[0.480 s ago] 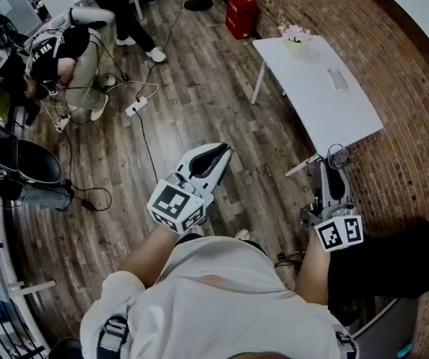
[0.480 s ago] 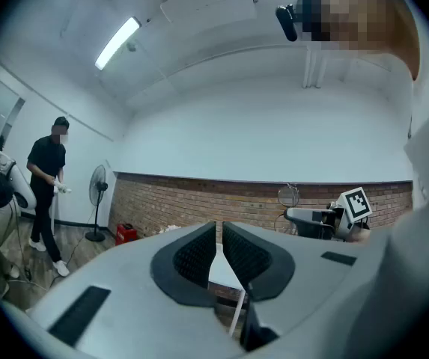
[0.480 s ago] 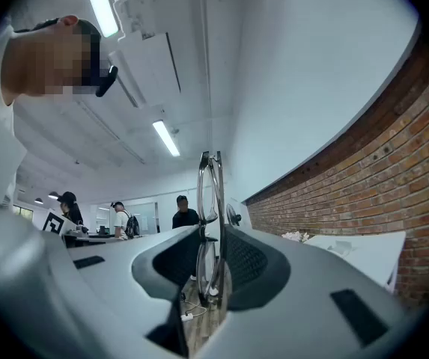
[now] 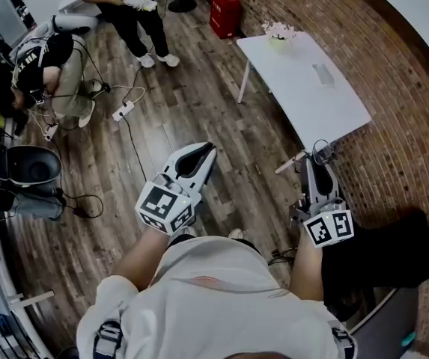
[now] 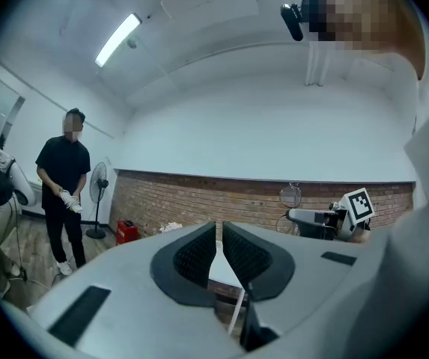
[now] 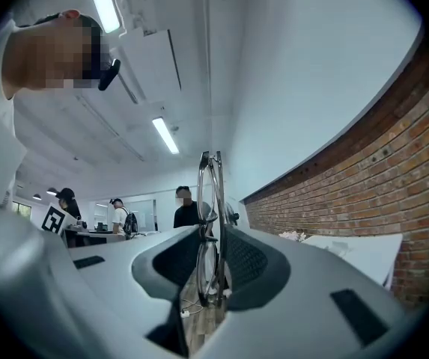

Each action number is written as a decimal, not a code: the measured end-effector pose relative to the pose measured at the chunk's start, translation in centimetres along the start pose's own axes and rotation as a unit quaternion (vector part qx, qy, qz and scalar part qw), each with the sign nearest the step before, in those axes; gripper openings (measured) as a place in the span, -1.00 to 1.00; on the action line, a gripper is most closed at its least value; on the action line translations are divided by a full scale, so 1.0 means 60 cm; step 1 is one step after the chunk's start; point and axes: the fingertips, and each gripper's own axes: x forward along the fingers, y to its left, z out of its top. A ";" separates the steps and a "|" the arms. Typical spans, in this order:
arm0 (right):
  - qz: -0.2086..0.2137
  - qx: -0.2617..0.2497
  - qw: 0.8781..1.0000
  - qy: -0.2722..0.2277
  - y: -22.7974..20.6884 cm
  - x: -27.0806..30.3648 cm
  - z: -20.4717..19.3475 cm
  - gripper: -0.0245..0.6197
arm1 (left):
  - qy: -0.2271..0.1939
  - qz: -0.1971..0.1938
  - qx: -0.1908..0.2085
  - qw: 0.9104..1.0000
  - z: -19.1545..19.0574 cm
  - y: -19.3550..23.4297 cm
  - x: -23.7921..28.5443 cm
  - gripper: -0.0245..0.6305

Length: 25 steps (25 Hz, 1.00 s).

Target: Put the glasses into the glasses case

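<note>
My right gripper [image 4: 320,164] is shut on a pair of thin-framed glasses [image 4: 320,153], held level above the wooden floor near the corner of a white table [image 4: 311,107]. In the right gripper view the folded glasses [image 6: 210,193] stand upright between the pads, rising above the right gripper [image 6: 213,236]. My left gripper [image 4: 199,154] is held out level over the floor, left of the table. In its own view the left gripper [image 5: 219,238] has its jaws nearly together with nothing between them. A small grey flat object [image 4: 323,73] lies on the table; I cannot tell whether it is the case.
A pot of pale flowers [image 4: 278,33] stands at the table's far end, near a red box [image 4: 225,12] by the brick wall. One person stands [image 4: 120,6] and another bends over [image 4: 46,58] at the far left. Cables and a power strip [image 4: 121,111] lie on the floor.
The head view has shifted, so the table and both grippers sit slightly further left, and the standing person shows more. Both grippers keep their pose, and the glasses stay gripped.
</note>
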 end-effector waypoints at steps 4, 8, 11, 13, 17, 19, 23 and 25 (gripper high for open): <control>-0.007 -0.004 1.000 0.006 -0.001 -0.004 -0.008 -0.46 | 0.005 -0.002 -0.004 1.000 -0.006 0.002 0.002 -0.81; -0.018 -0.007 1.000 0.006 0.001 -0.005 -0.012 -0.46 | 0.008 -0.012 -0.006 1.000 -0.013 0.005 0.002 -0.81; -0.024 -0.009 1.000 0.010 0.009 -0.002 -0.019 -0.46 | 0.012 -0.019 -0.014 1.000 -0.020 0.015 -0.001 -0.81; -0.030 -0.009 0.999 0.013 0.017 0.000 -0.023 -0.46 | 0.012 -0.025 -0.020 0.999 -0.024 0.024 -0.005 -0.81; -0.050 -0.013 0.998 0.021 0.038 -0.010 -0.035 -0.46 | 0.016 -0.039 -0.032 0.999 -0.037 0.037 -0.025 -0.81; -0.058 -0.010 0.998 0.022 0.040 -0.002 -0.047 -0.45 | 0.017 -0.042 -0.036 0.998 -0.044 0.050 -0.020 -0.81; -0.065 -0.006 0.997 0.038 0.032 0.019 -0.072 -0.45 | 0.026 -0.058 -0.040 0.997 -0.054 0.064 0.004 -0.81; -0.065 -0.006 0.997 0.039 0.018 0.036 -0.076 -0.45 | 0.027 -0.058 -0.040 0.997 -0.057 0.077 0.023 -0.81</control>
